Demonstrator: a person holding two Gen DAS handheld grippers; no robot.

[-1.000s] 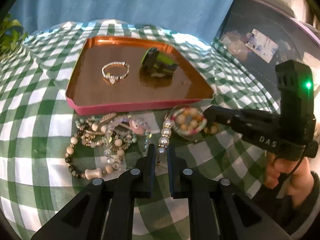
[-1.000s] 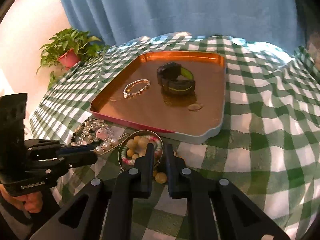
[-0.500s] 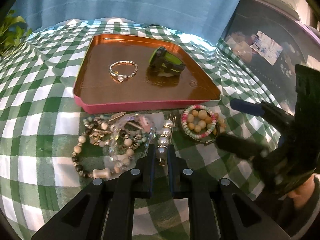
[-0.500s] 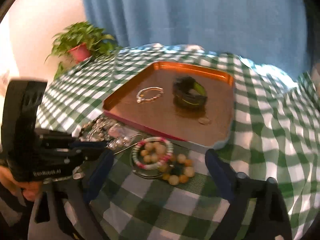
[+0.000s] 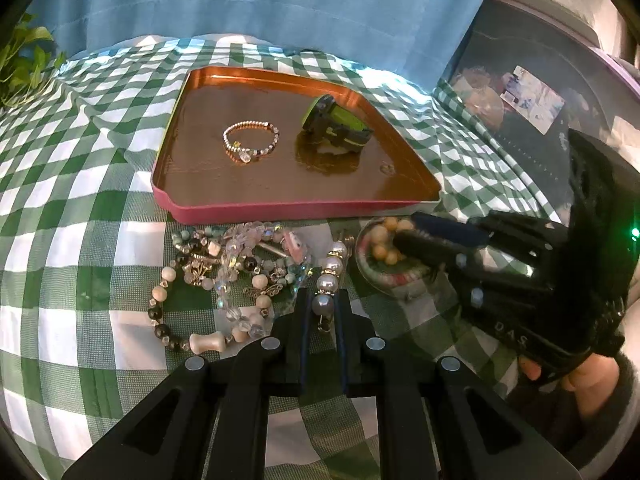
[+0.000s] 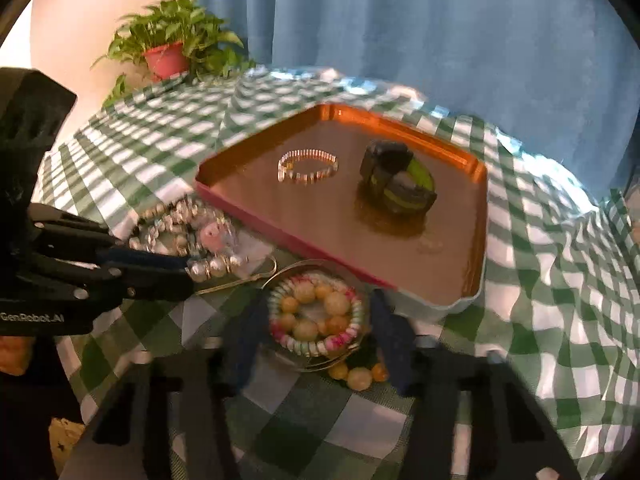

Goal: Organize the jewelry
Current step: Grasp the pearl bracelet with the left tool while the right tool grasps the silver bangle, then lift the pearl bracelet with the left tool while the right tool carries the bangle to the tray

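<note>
- Your left tongs (image 5: 320,312) are clenched on the gray bottom pearl of the pearl strand (image 5: 329,276), just off the near edge of the copper tray (image 5: 280,207); a second ago that pearl lay ahead of the closed tips, not between them.
- Your right tongs (image 6: 316,344) are spread wide, one finger on each side of the yellow-bead bracelet cluster (image 6: 316,316), which lies on the table just in front of the tray's near right corner. A second ago those fingers were pinched together just short of it.
- In the left wrist view the right tongs' fingers now reach over the cluster and hide part of it.
- The tangle of mixed bead bracelets (image 5: 208,276) lies left of the pearl strand on the green checked tablecloth (image 5: 80,240), unmoved.
- Inside the tray, the thin beaded bracelet (image 5: 250,142) and the black-and-green watch (image 5: 336,128) sit side by side, apart from each other, where they were.
- A potted plant (image 6: 168,52) stands at the table's far left corner, in front of the blue curtain (image 6: 400,20).
</note>
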